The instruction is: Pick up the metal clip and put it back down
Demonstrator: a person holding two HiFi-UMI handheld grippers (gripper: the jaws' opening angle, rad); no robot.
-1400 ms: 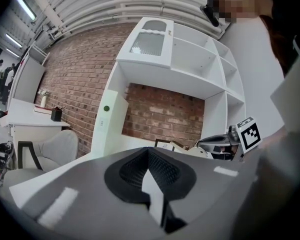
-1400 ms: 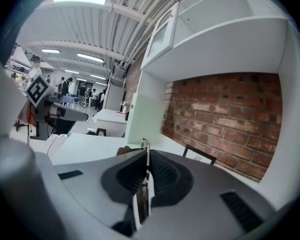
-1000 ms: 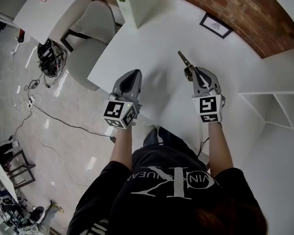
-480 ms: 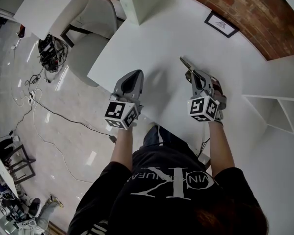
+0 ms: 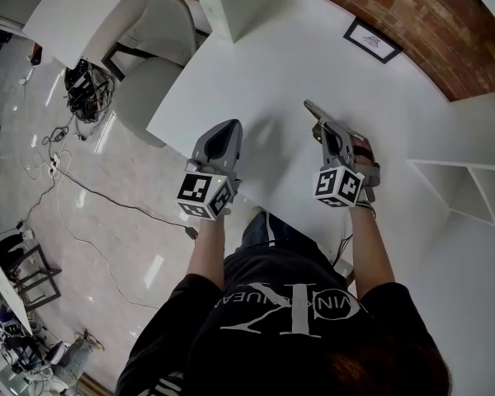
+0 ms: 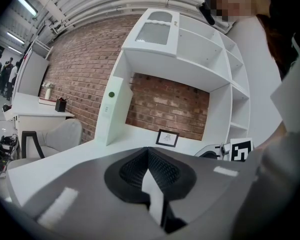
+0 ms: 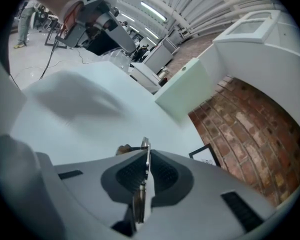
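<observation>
Looks like the putting-back step. Thin silver metal clip (image 5: 313,110) pinched tight in the grey right gripper (image 5: 323,126), low over the white table (image 5: 256,81); touching or not, hard to tell. Grey left gripper (image 5: 223,130) closed, empty. Next: lower gently, then open.

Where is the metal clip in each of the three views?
Head view: metal clip right of centre, at the tip of the right gripper.
Left gripper view: not in it.
Right gripper view: low centre, clamped between the jaws.
Shared landmark: framed picture.
</observation>
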